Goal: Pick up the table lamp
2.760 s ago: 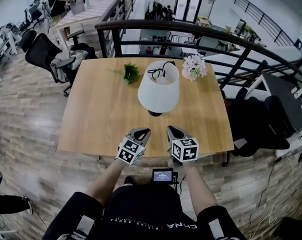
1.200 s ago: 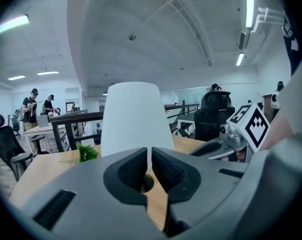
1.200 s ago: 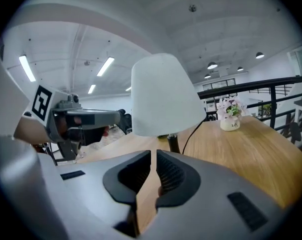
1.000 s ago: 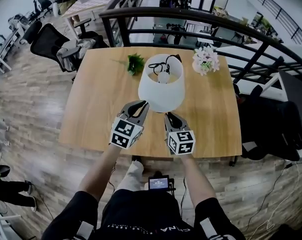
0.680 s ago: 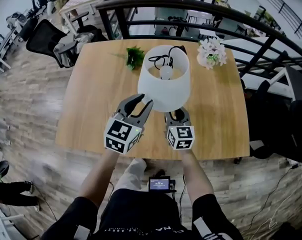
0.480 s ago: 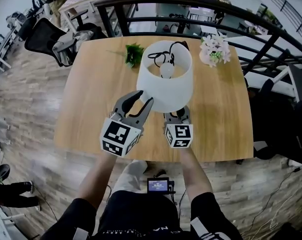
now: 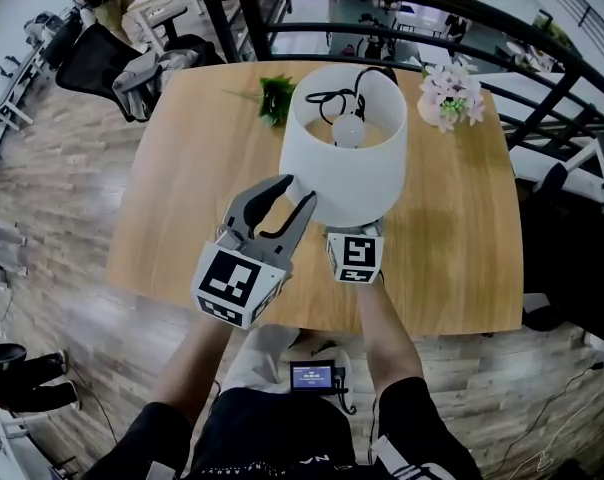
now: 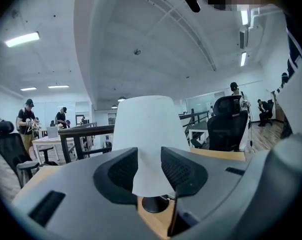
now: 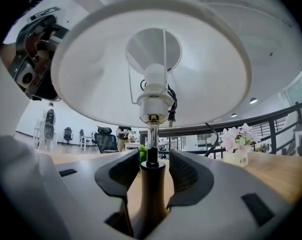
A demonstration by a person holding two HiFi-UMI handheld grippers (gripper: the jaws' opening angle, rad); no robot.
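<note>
Standing on wooden table (image 7: 182, 188): table lamp (image 7: 344, 168), flowers (image 7: 450, 93); black railing (image 7: 214, 28) behind

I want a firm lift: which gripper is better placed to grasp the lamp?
Right: right gripper, fingers just opened, straddles the table lamp stem; left gripper, also just opened, faces only its shade.

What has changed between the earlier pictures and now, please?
Both tongs advanced towards the table lamp and have just been opening: the left tongs face the lampshade, the right tongs straddle the dark lamp stem under it, not gripping. The table lamp, small plant and flowers stayed in place.
</note>
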